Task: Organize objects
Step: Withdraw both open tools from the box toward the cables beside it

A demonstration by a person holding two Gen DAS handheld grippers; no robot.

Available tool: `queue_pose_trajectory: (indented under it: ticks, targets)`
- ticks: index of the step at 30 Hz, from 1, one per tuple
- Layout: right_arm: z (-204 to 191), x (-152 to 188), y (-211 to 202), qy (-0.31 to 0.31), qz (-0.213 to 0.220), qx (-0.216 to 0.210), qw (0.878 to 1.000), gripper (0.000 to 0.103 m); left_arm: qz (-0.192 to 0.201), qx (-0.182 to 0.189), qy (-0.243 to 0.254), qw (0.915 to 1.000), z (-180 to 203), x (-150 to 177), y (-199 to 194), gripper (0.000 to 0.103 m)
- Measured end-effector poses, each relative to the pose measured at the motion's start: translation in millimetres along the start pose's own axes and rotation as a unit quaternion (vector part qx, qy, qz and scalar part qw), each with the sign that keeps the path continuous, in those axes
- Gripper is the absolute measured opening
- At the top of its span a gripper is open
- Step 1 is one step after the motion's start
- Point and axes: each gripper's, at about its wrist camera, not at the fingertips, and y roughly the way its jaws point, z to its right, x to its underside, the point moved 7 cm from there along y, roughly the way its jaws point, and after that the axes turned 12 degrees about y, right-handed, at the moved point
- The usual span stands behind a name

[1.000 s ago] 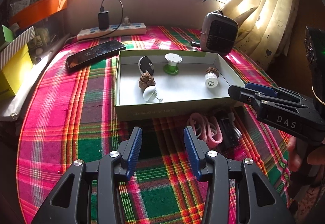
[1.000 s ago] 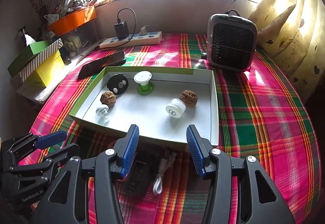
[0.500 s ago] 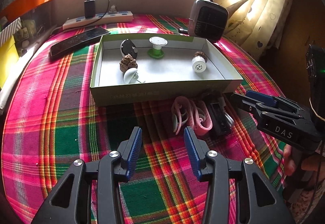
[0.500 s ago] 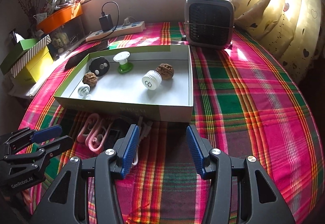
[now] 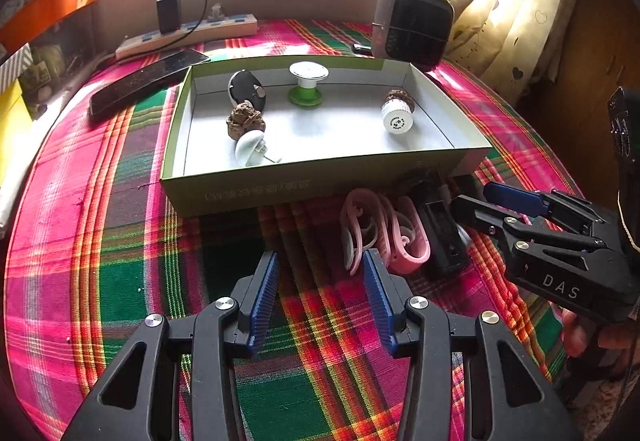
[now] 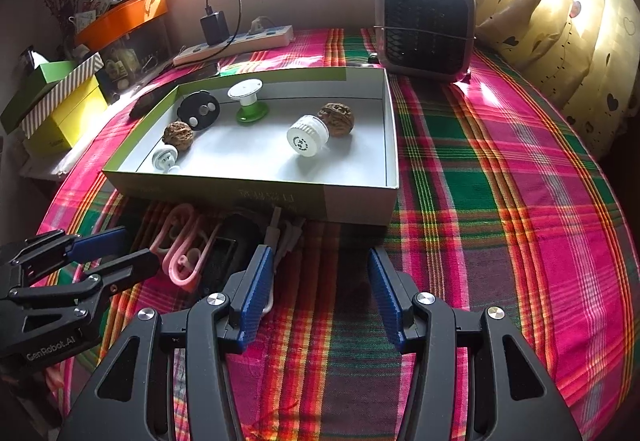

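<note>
A shallow green-sided box (image 5: 320, 183) (image 6: 224, 197) sits on the plaid tablecloth. Inside lie two walnuts (image 6: 338, 119), a white cap (image 6: 306, 139), a green-and-white spool (image 6: 250, 101), a black disc (image 6: 199, 110) and a small white plug (image 6: 164, 159). In front of the box lie pink clips (image 5: 384, 233) (image 6: 184, 245), a black device (image 5: 442, 229) (image 6: 224, 253) and a white cable (image 6: 280, 237). My left gripper (image 5: 320, 301) is open and empty, just short of the pink clips. My right gripper (image 6: 320, 297) is open and empty, near the cable and the black device.
A small heater (image 6: 426, 27) stands behind the box at right. A power strip with a charger (image 6: 236, 41) and a black phone (image 5: 144, 81) lie at the back left. Yellow and green boxes (image 6: 52, 101) and an orange tray (image 6: 120, 17) sit at far left. Curtains (image 6: 560, 21) hang at right.
Both grippers have pulled back from the box toward the table's front, bringing the pink clips, black device and cable into fuller view. Both stayed open.
</note>
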Motion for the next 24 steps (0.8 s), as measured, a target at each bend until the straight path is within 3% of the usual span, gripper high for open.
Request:
queue_pose_trajectory:
  ticks: [12, 17, 24]
  targets:
    - [-5, -1, 8, -0.009, -0.007, 0.001, 1.000, 0.051, -0.001, -0.023, -0.007, 0.9997, -18, 0, 1, 0.042]
    - [-2, 1, 10, -0.023, -0.007, 0.033, 0.999, 0.051, 0.001, -0.027, -0.014, 0.9995, -26, 2, -1, 0.042]
    - [11, -1, 8, -0.016, -0.002, 0.052, 0.999, 0.051, 0.019, 0.001, -0.009, 0.9998, -23, -3, -7, 0.042]
